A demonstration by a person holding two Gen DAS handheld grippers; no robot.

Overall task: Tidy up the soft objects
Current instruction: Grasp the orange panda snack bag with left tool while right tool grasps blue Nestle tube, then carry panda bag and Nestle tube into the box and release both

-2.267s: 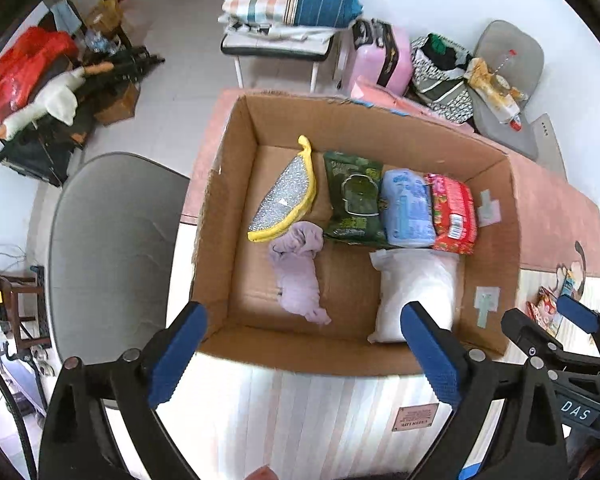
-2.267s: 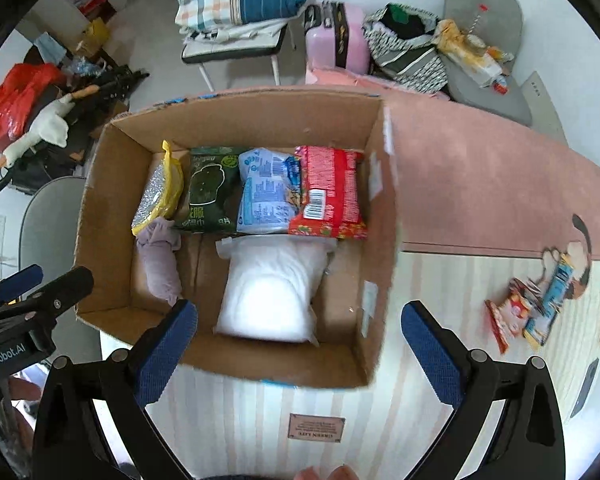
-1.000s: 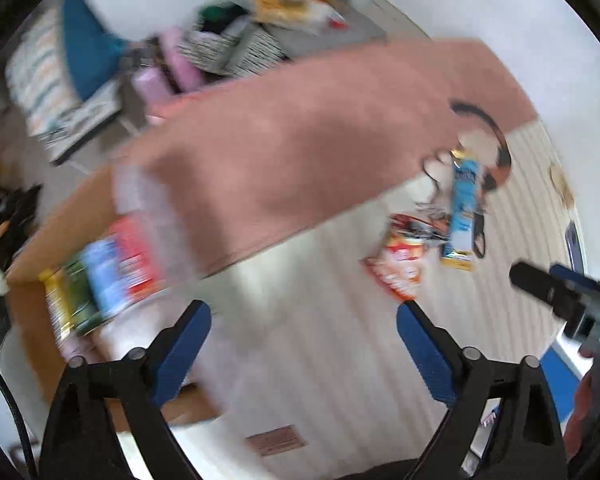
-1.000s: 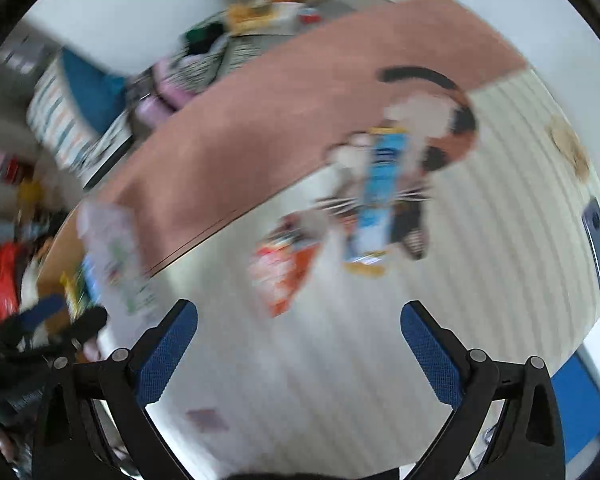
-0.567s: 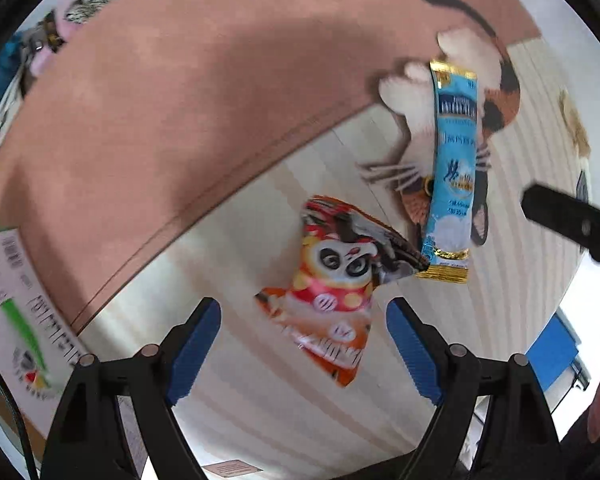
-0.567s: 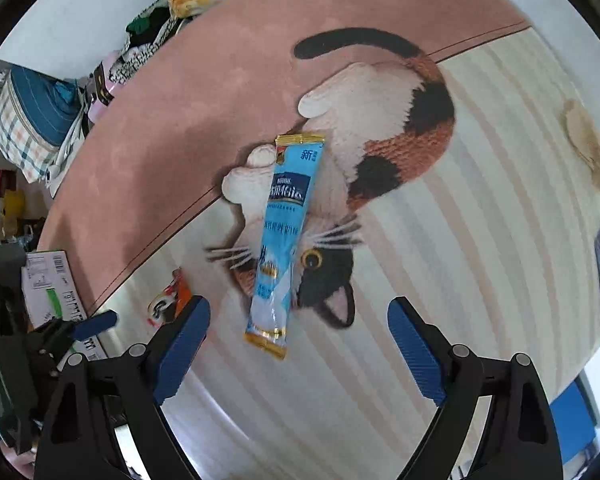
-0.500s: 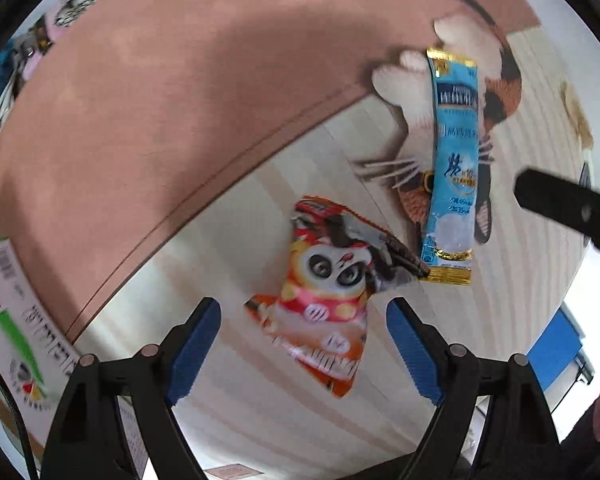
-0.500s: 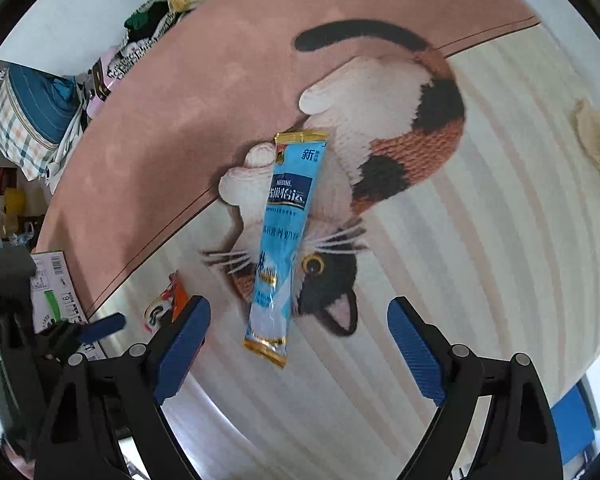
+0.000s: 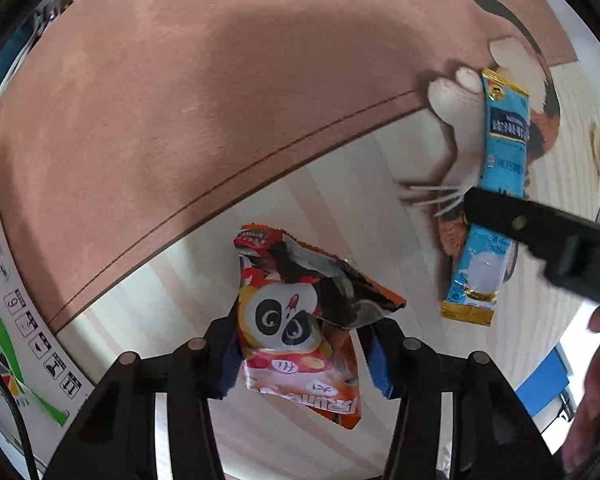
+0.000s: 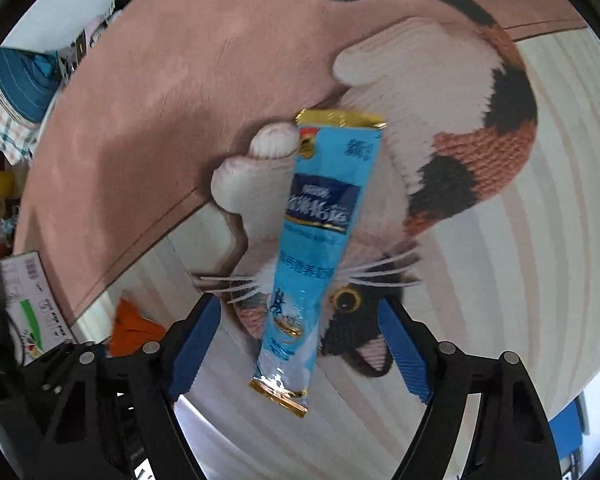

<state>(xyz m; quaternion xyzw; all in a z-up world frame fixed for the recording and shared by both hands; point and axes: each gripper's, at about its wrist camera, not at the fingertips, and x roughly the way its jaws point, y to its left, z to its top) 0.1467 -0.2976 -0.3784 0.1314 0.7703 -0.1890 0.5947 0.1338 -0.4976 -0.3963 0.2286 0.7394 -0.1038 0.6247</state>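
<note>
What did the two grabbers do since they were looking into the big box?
Both swung away from the box to the cat rug. The left gripper dropped onto the panda snack bag and closed its fingers around it. The right gripper, open, moved down over the blue stick packet. Both packets stayed in place.

Snack bag point(image 9: 300, 320): orange-red, black-and-white panda face. Stick pouch point(image 10: 320, 248): light blue, dark blue label band, gold ends. Rug point(image 10: 540, 240): pink field, cream stripes, calico cat motif. Finger pads point(image 10: 404, 356): blue.
</note>
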